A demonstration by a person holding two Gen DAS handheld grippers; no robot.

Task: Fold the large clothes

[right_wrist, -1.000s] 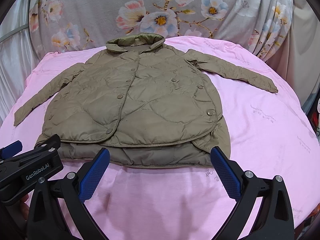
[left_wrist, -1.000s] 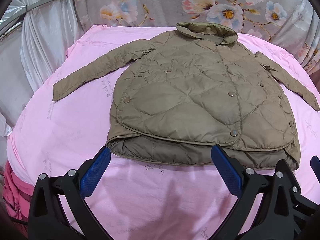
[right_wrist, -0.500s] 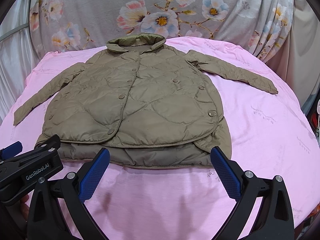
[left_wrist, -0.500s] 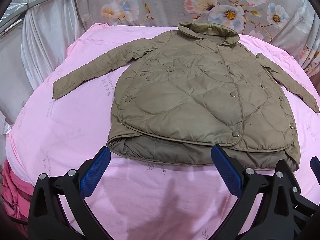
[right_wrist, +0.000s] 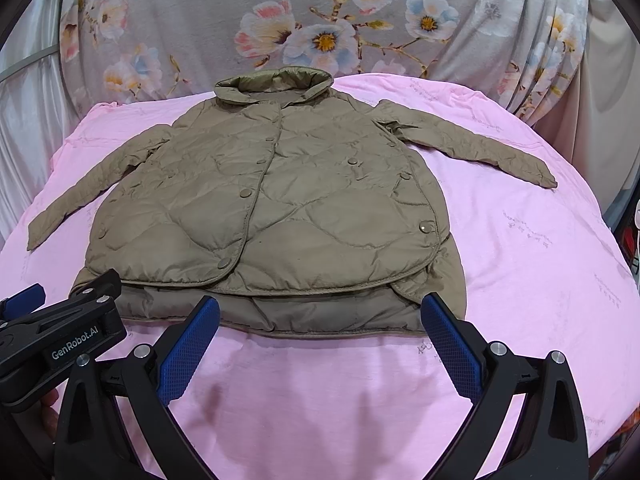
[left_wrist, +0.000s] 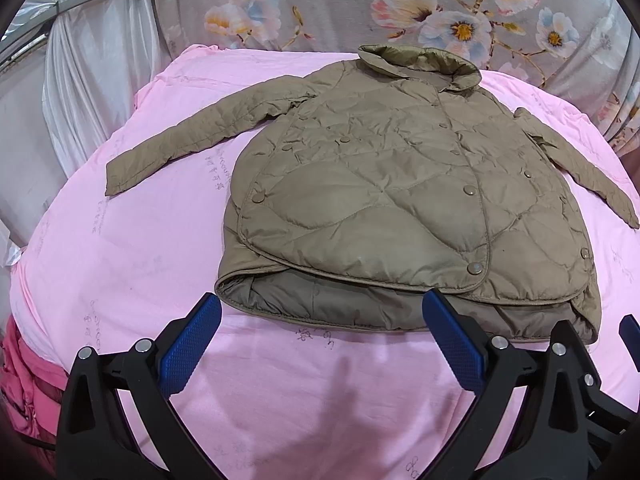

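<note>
An olive-brown quilted jacket (left_wrist: 384, 200) lies flat, buttoned, front up on a pink sheet (left_wrist: 120, 264), collar at the far side, both sleeves spread outward. It also shows in the right wrist view (right_wrist: 280, 216). My left gripper (left_wrist: 320, 312) is open and empty, hovering just short of the jacket's near hem, left of centre. My right gripper (right_wrist: 320, 312) is open and empty, just short of the hem's middle. The left gripper's body (right_wrist: 60, 340) shows at the lower left of the right wrist view.
A grey floral cloth (right_wrist: 320, 20) hangs behind the pink surface. White curtain fabric (left_wrist: 80, 80) hangs at the left. A dark pink cloth (left_wrist: 24, 380) bunches below the pink sheet's left edge. The pink surface drops off at the right (right_wrist: 608, 280).
Both views have risen and tilted slightly; the jacket sits a little lower and nearer in frame. The jacket itself has not moved. Both grippers stay open.
</note>
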